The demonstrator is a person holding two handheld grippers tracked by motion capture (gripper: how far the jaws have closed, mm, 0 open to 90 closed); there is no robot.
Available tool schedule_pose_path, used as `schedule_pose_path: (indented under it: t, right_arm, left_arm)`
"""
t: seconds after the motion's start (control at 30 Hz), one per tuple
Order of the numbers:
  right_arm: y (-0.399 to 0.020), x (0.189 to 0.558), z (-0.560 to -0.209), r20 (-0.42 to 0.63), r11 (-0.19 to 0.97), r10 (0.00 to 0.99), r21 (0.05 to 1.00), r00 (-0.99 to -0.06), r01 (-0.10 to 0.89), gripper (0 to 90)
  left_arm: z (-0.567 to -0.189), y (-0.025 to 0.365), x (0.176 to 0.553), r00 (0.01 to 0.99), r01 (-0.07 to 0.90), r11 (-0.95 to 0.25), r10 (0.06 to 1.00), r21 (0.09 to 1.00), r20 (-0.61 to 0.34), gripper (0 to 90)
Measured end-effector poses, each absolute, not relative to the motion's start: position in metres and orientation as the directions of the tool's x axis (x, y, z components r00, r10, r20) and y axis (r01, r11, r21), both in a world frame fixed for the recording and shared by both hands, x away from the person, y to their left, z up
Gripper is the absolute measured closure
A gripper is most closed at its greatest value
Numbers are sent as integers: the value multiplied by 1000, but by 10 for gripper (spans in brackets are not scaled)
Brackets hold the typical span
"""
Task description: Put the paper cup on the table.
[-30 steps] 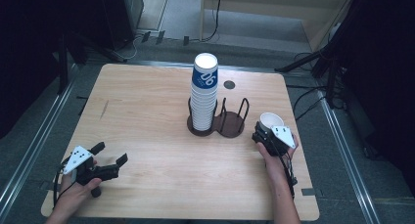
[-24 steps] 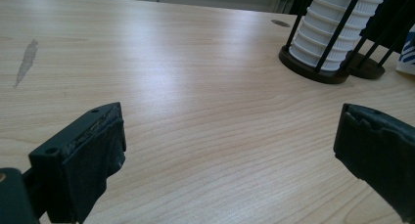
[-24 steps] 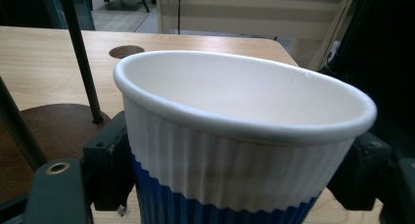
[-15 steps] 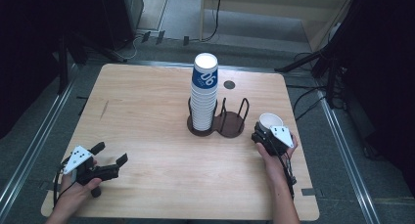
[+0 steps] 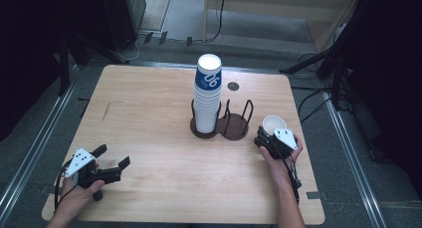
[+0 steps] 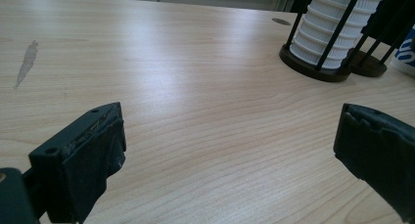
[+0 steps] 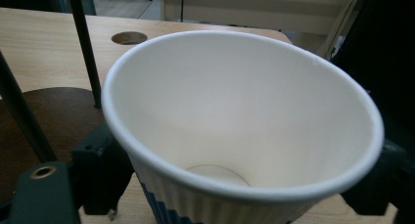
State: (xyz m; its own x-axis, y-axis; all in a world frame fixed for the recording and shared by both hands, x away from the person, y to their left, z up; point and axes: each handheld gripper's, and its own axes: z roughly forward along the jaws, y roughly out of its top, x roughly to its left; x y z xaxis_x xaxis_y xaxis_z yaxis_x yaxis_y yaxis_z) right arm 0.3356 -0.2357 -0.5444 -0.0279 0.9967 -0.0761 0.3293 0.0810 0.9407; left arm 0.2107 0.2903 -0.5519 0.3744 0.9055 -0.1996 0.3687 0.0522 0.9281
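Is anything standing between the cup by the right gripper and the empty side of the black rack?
The rack's upright black rods ring its empty base; the single cup stands just outside them, between the right gripper's jaws, which have just been opening.

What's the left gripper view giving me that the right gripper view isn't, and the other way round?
Left gripper view: the left gripper with its fingers open over bare wood, a stain in the tabletop, and the cup stack standing in the holder.

Right gripper view: the loose cup seen from above and empty inside. It stands between the fingers of the right gripper, which have just been opening. The rim hides whether they press on it.

Both: the wooden table, the black wire holder and the round hole in the table.
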Motion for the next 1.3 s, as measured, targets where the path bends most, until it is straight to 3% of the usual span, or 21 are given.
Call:
schedule_pose_path:
  t: [0.2, 0.87, 1.3]
  right_arm:
    - [-237, 331, -539, -53, 74, 996, 934, -70, 348, 3]
    - [-239, 301, -500, -49, 77, 993, 958, -108, 276, 0]
    - [-261, 277, -494, -22, 47, 995, 960, -94, 277, 0]
  left_arm:
    - [-552, 290, 211, 375, 367, 52, 906, 929, -199, 0]
    - [-552, 290, 211, 365, 366, 54, 910, 929, -197, 0]
    - [-552, 290, 210, 363, 365, 51, 912, 929, -193, 0]
